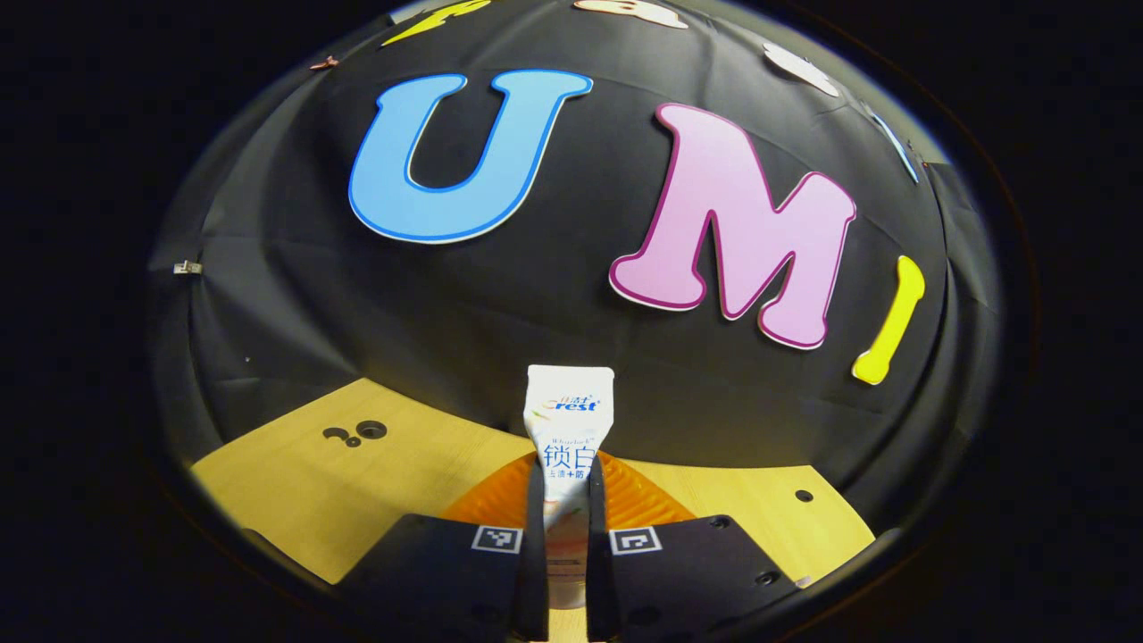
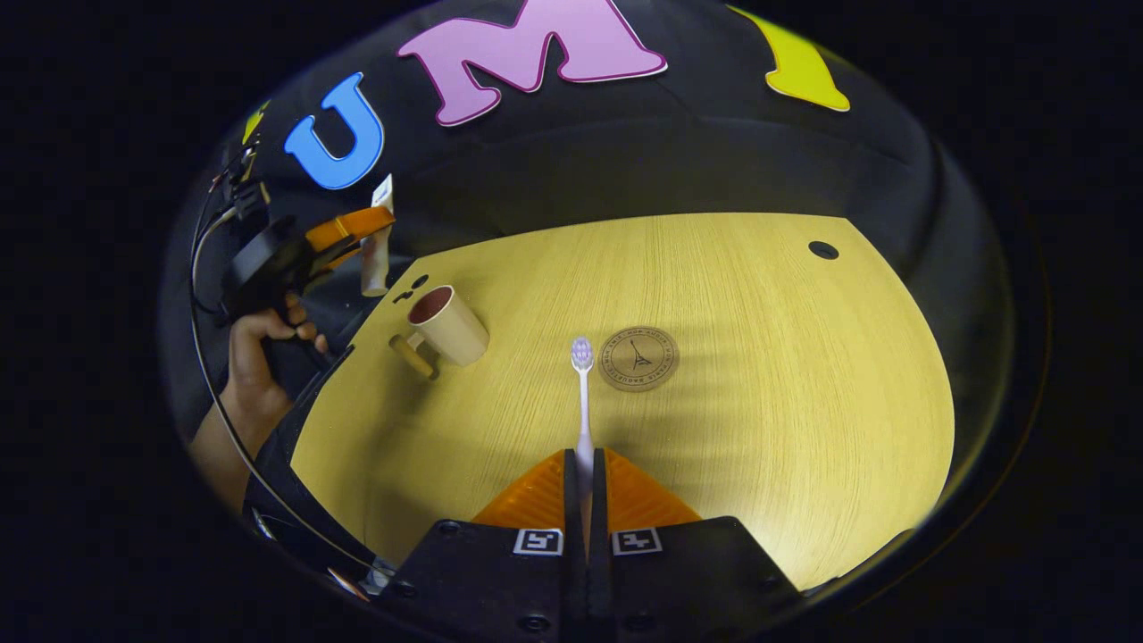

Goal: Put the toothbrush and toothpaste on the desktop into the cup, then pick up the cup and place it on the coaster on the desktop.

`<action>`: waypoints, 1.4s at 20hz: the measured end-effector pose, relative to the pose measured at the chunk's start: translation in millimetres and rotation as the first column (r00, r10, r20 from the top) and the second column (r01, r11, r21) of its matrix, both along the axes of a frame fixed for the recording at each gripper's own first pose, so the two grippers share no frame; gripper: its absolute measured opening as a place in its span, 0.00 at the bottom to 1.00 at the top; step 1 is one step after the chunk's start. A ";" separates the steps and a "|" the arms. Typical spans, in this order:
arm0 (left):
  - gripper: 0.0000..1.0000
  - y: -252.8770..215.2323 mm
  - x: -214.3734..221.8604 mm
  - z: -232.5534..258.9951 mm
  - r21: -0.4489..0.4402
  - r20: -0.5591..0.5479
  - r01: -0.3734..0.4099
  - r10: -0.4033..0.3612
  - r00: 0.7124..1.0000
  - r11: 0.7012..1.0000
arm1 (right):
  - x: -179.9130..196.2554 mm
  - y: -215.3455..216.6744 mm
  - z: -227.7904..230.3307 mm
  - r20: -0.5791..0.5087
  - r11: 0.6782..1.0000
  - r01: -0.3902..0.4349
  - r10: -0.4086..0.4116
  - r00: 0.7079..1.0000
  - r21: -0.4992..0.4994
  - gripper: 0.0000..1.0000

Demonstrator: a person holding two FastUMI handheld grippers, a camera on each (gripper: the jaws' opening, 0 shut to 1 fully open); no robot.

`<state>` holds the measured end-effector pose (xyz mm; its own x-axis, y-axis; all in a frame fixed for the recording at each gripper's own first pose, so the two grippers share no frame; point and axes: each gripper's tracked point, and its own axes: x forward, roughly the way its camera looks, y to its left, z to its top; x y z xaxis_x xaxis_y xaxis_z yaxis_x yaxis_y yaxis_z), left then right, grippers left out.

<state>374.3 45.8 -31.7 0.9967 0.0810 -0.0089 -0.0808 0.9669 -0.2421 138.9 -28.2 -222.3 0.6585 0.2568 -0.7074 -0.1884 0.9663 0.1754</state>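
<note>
Presently, left gripper view: the left gripper (image 1: 566,522) clamps the toothpaste (image 1: 568,429), which points to 12 o'clock above the desktop (image 1: 295,482).

Right gripper view: the right gripper (image 2: 585,509) clamps the toothbrush (image 2: 583,393), bristle head at 12 o'clock. The cup (image 2: 449,326) stands at 10 o'clock; the coaster (image 2: 638,358) lies at 1 o'clock, just beside the bristles.

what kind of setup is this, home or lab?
Likely a staged recording booth, not a home: black cloth wall behind a bare wooden desktop with drilled holes, holding just a cup and coaster.
</note>
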 end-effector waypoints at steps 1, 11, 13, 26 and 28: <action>0.21 1.5 9.3 -4.4 -0.002 0.006 -0.009 0.009 1.000 1.000 | 0.7 -0.5 -0.9 -0.006 1.000 -0.003 0.003 1.000 0.003 0.05; 0.21 14.9 40.9 -64.9 0.057 -0.036 -0.080 0.082 0.996 0.995 | 4.2 -11.4 -23.9 -0.044 0.999 -0.028 0.027 0.999 -0.029 0.05; 0.22 15.9 38.9 -75.7 0.072 -0.057 -0.082 0.087 0.995 0.994 | 6.5 -9.9 -28.1 -0.054 0.999 -0.032 0.031 0.998 -0.023 0.05; 0.69 16.6 -4.9 -110.9 0.129 -0.170 -0.098 0.120 0.978 0.987 | 16.3 17.7 -27.5 -0.046 0.995 -0.094 0.095 0.994 0.023 0.05; 0.99 20.9 -36.6 -107.7 0.140 -0.181 -0.117 0.142 0.973 0.983 | 23.6 25.5 -20.8 -0.022 0.994 -0.100 0.101 0.995 0.039 0.05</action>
<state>337.7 66.7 -139.3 0.9588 0.2218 -0.1774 -0.2395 0.9672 -0.0853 162.4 -2.7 -243.1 0.6108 0.3475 -0.7114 -0.2796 0.9353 0.2168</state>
